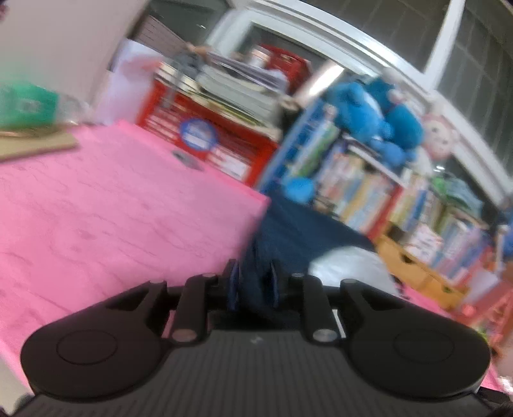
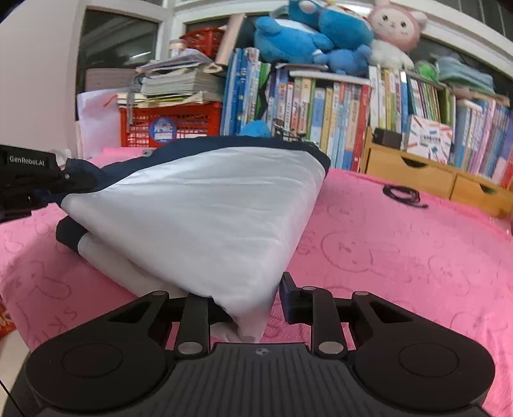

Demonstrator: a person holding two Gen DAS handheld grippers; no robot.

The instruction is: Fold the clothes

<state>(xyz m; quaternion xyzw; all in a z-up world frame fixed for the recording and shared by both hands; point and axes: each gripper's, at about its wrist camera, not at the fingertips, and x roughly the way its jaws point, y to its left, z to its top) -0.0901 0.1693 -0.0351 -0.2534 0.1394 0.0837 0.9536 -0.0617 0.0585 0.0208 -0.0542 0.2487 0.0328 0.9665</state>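
1. a white and navy garment (image 2: 205, 205) is seen lying in a folded heap on a counter covered by a pink towel (image 2: 400, 256), at the centre of the right wrist view.
2. the right tool (image 2: 256, 304) is seen at the bottom centre of that view, its fingers clamped on a white corner of the garment, which is drawn down to a point between them.
3. the left tool (image 1: 253, 282) is seen at the bottom centre of the left wrist view, clamped on a navy fold of the same garment (image 1: 288, 231), which is pinched between its blue pads (image 1: 234, 282).
4. in the right wrist view the left tool's black body (image 2: 29, 179) is seen at the left edge of the frame, touching the navy edge of the garment.
5. the left wrist view is blurred and tilted, so that fine detail cannot be told there.
6. a thin black cord (image 2: 404, 194) is seen lying on the pink towel to the right of the garment, well apart from it.
7. behind the counter a shelf of books (image 2: 336, 112) is seen across the upper right, with blue plush toys (image 2: 307, 35) and a pink plush toy (image 2: 397, 29) set on top.
8. a red crate (image 2: 170, 125) topped by a stack of papers is seen in the upper left of the right wrist view.
9. wooden drawers (image 2: 413, 166) are seen below the books at the right.
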